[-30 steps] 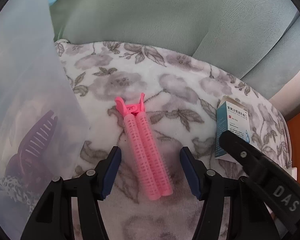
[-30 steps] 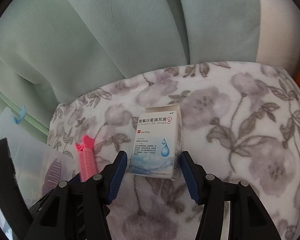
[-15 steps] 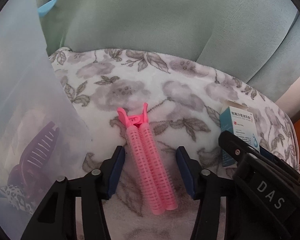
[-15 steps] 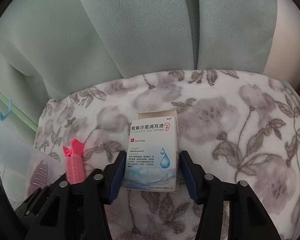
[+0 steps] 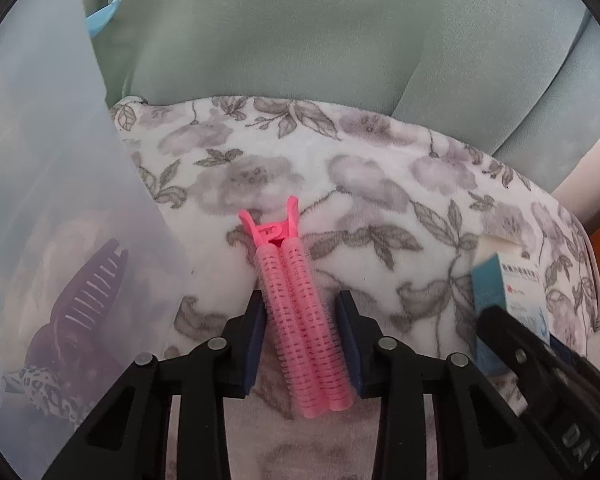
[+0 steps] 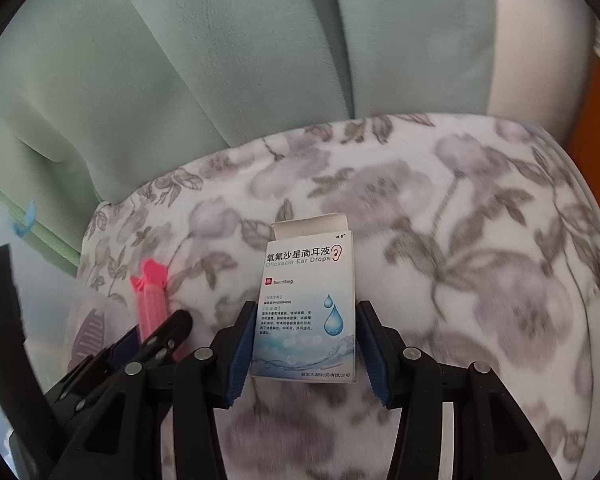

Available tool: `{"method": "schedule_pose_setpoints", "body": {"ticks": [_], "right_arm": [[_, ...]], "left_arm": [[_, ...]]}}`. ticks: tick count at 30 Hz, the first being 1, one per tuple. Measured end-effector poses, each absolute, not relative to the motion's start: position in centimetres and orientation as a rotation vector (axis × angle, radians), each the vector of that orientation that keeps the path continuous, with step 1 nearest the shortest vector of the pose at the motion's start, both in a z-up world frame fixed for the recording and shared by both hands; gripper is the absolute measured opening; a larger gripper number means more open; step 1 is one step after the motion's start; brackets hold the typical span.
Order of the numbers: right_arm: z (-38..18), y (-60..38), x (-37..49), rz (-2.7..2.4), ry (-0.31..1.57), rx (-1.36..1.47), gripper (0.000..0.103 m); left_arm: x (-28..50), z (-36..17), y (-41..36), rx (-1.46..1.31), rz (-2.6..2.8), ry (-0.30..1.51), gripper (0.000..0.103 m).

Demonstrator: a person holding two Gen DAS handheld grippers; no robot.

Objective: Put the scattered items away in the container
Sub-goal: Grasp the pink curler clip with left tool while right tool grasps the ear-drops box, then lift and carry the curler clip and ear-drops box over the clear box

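At the far left, a translucent container (image 5: 60,200) is seen, with a purple claw clip (image 5: 80,304) and a leopard-print item (image 5: 48,384) showing through its wall; a blue latch (image 5: 102,14) is seen at its top edge. Just right of it, on the floral blanket (image 5: 380,184), a pink hair-roller clip (image 5: 296,312) is straddled by the left tongs (image 5: 302,340), whose blue pads are set close on either side of the rollers; whether they are touching cannot be told. Farther right, a white and blue box (image 6: 310,312) is lying flat between the pads of the right tongs (image 6: 306,344), which are held open with narrow gaps on both sides. "Ofloxacin Ear Drops" and "5ml:15mg" are read on the box, beside an ear symbol and two water drops. Green curtain fabric (image 6: 220,60) is seen beyond the blanket.
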State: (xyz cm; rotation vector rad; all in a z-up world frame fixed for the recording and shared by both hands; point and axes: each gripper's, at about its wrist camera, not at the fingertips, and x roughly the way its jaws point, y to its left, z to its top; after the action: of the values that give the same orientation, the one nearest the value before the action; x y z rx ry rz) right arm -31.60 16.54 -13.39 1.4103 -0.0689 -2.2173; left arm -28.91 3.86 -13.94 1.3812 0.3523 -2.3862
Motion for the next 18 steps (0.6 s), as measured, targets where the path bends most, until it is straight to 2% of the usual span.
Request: {"method": "schedule_pose_setpoints", "body": {"ticks": [6,18], "right_arm": [[-12.7,18.7,-29.7,-2.227,-0.122,1.444,0.052],[-9.8,22.0,-25.3,-2.253,-0.207,1.462,0.052]], "left_arm": [[-28.2,-13.7,4.8,1.412,-2.388,0.311,0.028],[-22.9,-13.3,6.9,1.542,-2.415,0.282,0.028]]}}
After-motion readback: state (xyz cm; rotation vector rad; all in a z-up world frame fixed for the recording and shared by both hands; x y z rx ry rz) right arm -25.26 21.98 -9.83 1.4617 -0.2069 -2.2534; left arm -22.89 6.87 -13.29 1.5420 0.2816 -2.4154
